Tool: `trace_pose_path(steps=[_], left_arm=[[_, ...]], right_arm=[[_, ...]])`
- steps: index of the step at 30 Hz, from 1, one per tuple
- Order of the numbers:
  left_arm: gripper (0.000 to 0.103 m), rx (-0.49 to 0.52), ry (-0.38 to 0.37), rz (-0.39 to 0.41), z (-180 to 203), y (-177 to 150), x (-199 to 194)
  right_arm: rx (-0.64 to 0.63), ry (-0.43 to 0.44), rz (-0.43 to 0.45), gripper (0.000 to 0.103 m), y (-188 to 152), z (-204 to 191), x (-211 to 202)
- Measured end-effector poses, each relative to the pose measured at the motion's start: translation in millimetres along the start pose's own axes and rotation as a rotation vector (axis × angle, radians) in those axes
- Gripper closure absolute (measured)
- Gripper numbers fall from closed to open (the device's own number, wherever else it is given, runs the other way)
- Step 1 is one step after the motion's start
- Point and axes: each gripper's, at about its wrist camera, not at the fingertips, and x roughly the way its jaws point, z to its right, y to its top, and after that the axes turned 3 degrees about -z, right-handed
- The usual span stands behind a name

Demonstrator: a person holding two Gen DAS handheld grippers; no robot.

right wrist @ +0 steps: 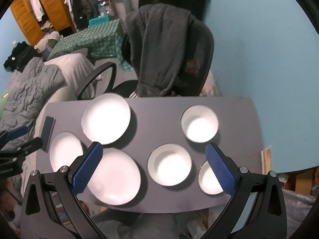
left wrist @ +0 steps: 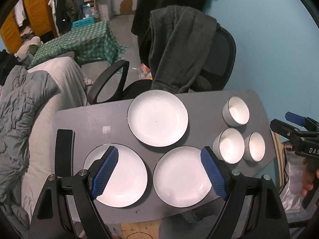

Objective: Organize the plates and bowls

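Your left gripper (left wrist: 159, 167) spread wide above three white plates (left wrist: 158, 118), your right gripper (right wrist: 154, 166) spread above three white bowls (right wrist: 169, 164), grey table (left wrist: 89, 121), phone (left wrist: 64, 152) at its left edge.

light was dim and cool; white plates (right wrist: 106, 118) and bowls (right wrist: 169, 164) glared, overexposed. the right view was motion-blurred, the left sharper. fisheye bent the edges, with black vignetted corners.

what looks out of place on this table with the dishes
The black phone at the table's left edge is the only non-dish item there. A small pale patch marks the tabletop beside the far plate. No dish looks chipped, tipped or spilled.
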Motion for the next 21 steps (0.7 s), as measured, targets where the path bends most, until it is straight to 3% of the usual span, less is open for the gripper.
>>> trace_pose_path(steps=[7,16,21], left_arm=[[0.017,0.041,-0.031,-0.041,-3.5,-19.4,29.7],[0.017,0.082,-0.066,-0.151,0.6,-49.8,87.2],[0.017,0.158,-0.057,-0.184,8.2,-56.6,115.7]], right_arm=[[-0.023,0.047,-0.066,0.002,-21.9,-1.0,22.9],[-0.077,0.095,-0.16,0.002,-60.2,-5.6,60.9],[-0.083,0.131,-0.216,0.007,-76.7,-7.1,81.8]])
